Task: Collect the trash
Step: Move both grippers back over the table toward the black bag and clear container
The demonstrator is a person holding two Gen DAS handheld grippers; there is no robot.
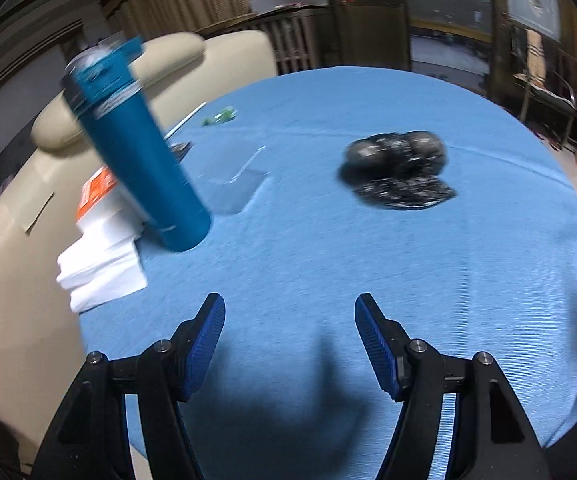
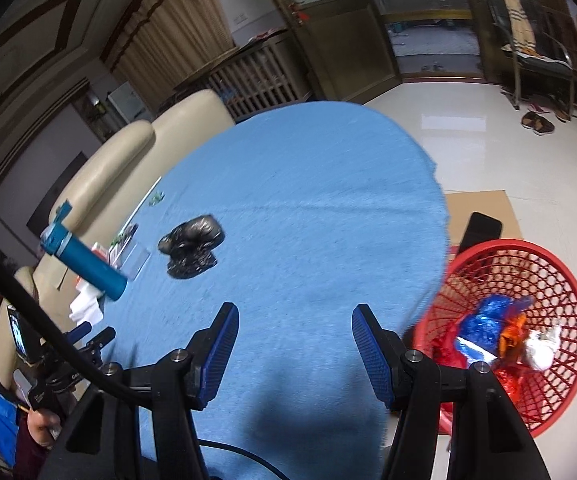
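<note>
We hold the left gripper low over the blue tablecloth, its fingers wide apart with nothing between them; the crumpled black bag lies well ahead, up and right of centre in that frame. The right gripper is likewise spread and empty, and in its view the black bag sits up and to the left of the fingers, well apart from them. A teal bottle stands at the left beside a stack of white napkins. The red basket at lower right of the right view holds blue, orange and silvery wrappers
</note>
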